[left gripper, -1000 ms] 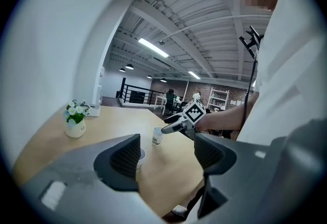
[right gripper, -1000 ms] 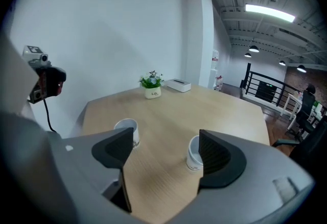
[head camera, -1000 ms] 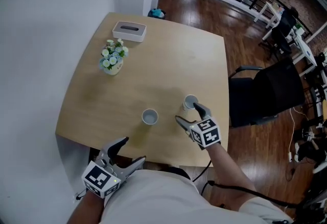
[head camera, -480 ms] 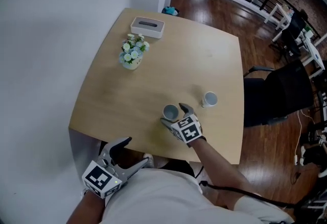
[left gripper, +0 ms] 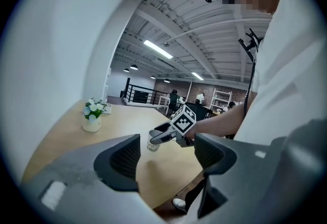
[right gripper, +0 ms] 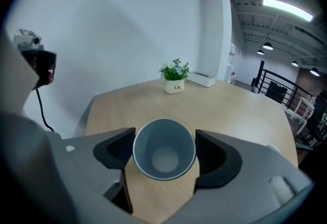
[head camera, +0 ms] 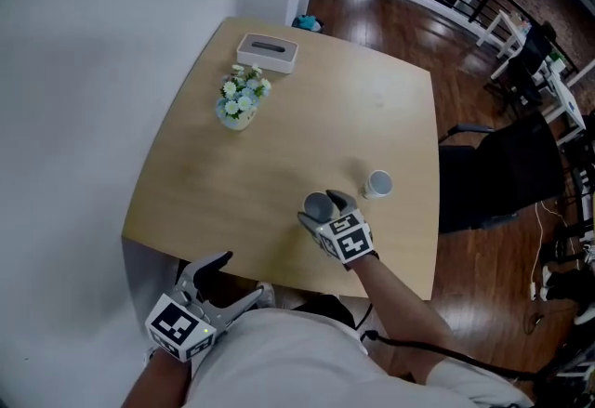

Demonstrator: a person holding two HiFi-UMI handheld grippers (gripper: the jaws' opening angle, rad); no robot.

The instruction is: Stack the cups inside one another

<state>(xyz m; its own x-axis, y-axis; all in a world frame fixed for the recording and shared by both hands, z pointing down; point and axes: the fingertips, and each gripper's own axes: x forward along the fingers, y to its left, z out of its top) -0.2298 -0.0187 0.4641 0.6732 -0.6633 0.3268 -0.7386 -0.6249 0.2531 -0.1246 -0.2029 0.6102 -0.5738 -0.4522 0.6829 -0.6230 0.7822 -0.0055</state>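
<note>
A grey cup (head camera: 317, 205) stands between the jaws of my right gripper (head camera: 321, 209) near the table's front edge. In the right gripper view both pads press the cup's (right gripper: 164, 159) rim, and I look down into it from my right gripper (right gripper: 164, 152). The left gripper view shows this cup (left gripper: 152, 144) held just above the tabletop. A second, white cup (head camera: 378, 183) stands upright a short way to the right, apart from the first. My left gripper (head camera: 244, 274) hangs open and holds nothing, low by the person's body in front of the table.
The wooden table (head camera: 279, 118) carries a small flower pot (head camera: 240, 99) and a white tissue box (head camera: 267, 51) at the far left. A black office chair (head camera: 502, 174) stands off the table's right side. A white wall runs along the left.
A second ago my right gripper was at the white cup on the right. It moved left to the grey cup and has now shut on it. The left gripper stayed put.
</note>
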